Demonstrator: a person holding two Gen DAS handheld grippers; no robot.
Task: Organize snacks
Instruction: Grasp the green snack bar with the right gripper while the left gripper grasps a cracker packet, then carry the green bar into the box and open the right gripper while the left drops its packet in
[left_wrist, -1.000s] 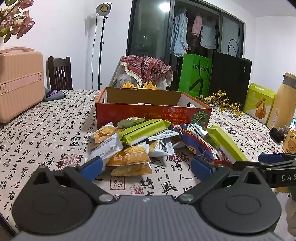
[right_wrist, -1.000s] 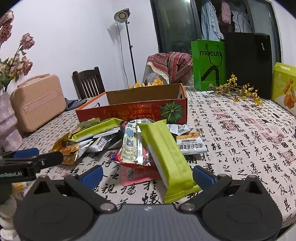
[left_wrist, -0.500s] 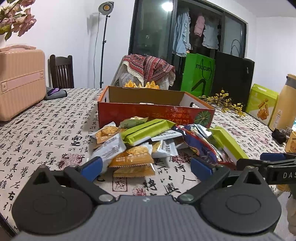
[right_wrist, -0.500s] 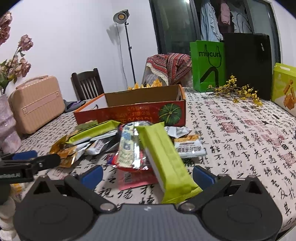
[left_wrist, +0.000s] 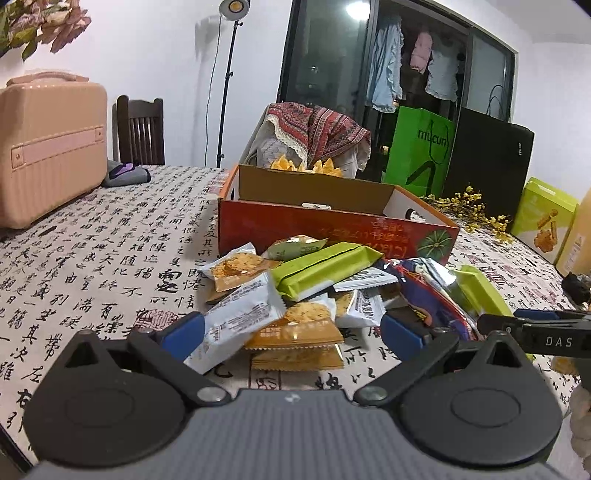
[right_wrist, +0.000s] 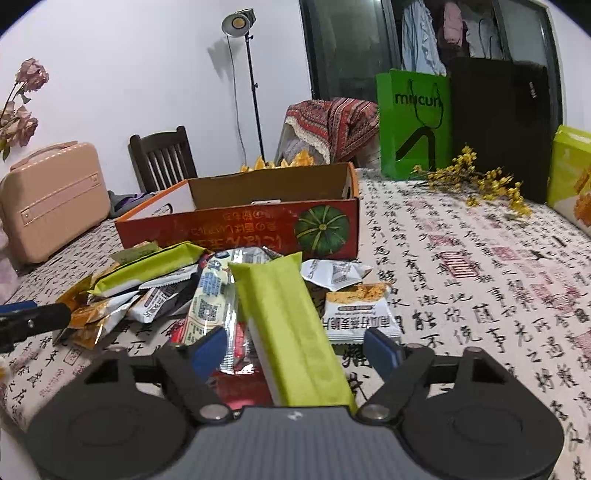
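Both tongs have advanced toward the snack pile (left_wrist: 295, 291) on the worktop (left_wrist: 92, 258) before the red carton (right_wrist: 240, 229). Right tongs (right_wrist: 295, 349) have just been closing — green wafer pack (right_wrist: 288, 325) between, pads apart from it. Left tongs (left_wrist: 291, 332) wide, straddling an orange packet (left_wrist: 299, 332).

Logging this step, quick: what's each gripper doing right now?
Left gripper: open, around the orange and white packets, gripping nothing.
Right gripper: jaws have just been closing around the green pack, pads not yet on it.
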